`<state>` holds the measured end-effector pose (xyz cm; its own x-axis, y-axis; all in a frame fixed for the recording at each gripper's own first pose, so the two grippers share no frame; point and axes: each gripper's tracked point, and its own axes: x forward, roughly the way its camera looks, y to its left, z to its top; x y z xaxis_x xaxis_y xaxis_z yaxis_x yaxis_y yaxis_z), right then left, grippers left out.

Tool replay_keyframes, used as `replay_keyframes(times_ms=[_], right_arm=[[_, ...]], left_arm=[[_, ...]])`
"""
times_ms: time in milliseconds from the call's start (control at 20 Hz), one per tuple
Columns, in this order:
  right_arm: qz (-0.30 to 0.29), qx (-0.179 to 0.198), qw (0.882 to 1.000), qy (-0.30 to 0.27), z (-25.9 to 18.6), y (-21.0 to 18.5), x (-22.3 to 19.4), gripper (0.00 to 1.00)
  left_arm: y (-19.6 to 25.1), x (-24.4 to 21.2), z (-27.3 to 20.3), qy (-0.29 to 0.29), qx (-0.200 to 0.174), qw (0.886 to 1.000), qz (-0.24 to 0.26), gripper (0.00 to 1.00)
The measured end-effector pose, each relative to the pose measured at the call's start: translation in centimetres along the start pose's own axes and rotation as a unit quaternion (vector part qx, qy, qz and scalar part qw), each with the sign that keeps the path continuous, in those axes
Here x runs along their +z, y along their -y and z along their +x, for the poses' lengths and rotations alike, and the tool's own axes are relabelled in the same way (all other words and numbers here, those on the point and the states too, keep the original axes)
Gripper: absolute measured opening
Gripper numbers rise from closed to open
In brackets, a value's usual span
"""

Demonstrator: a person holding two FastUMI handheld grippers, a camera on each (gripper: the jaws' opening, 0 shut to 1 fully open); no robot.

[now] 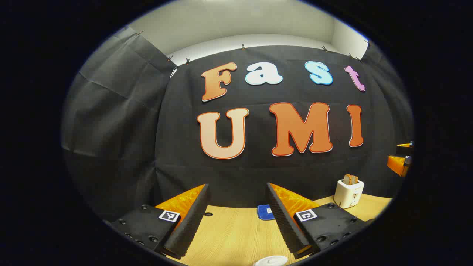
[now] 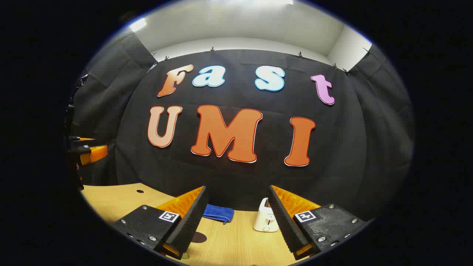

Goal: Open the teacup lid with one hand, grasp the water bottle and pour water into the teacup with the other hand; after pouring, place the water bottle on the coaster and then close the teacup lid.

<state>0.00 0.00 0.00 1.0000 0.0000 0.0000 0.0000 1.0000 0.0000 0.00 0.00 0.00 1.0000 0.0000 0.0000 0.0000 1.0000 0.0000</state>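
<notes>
Both tongs hang wide apart, empty: left gripper (image 1: 236,218) over the teacup lid (image 1: 271,261), just below its fingers; right gripper (image 2: 236,221) facing a toaster (image 2: 266,221). Bottle unseen — reaching blind could topple it.

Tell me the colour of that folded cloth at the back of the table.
Blue. The cloth shows best in the right gripper view.
</notes>
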Motion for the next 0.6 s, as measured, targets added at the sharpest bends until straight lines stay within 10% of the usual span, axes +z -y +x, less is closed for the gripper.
replay_keyframes(times_ms=[600], right_arm=[[-0.002, -0.004, 1.000, 0.004, 0.2, 1.3, 0.1, 0.98]], left_arm=[[0.8, 0.2, 0.2, 0.005, -0.007, 1.000, -0.012, 0.96]])
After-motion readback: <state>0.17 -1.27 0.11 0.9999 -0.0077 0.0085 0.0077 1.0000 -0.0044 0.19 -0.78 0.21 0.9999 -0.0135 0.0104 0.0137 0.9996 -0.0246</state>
